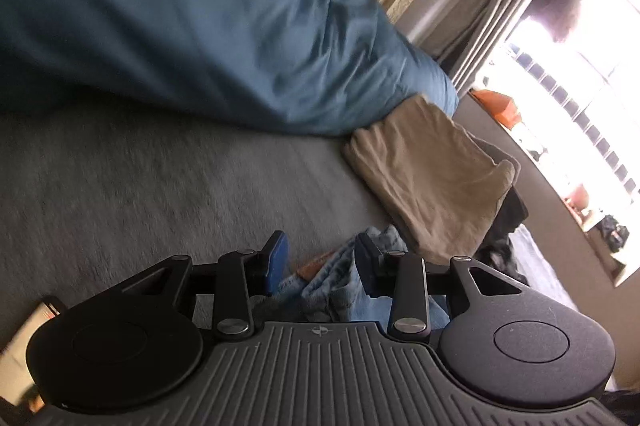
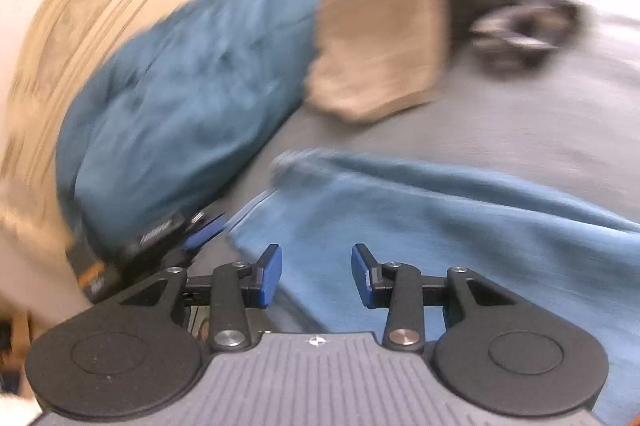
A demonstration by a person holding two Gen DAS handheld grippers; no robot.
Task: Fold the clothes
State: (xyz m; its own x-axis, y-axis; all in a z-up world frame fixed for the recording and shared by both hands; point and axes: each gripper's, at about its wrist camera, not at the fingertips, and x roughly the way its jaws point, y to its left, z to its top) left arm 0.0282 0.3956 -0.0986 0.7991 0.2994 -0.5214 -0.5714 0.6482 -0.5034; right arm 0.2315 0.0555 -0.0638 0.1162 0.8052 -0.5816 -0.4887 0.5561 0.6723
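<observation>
One tan garment [image 1: 428, 173] already lay folded on the grey bed surface [image 1: 160, 177], against the blue duvet [image 1: 200, 17] and near the bed's edge. The light-blue jeans [image 2: 460, 226] were spread flat across the near part of the bed (apparently still to be folded). The left gripper [image 1: 320, 268] stood with jaws parted, bunched denim between the pads but not pinched. The right gripper [image 2: 317, 276] hovered over the jeans, jaws apart and empty. A dark heap [image 2: 516, 5] beyond the tan piece looked unfolded.
</observation>
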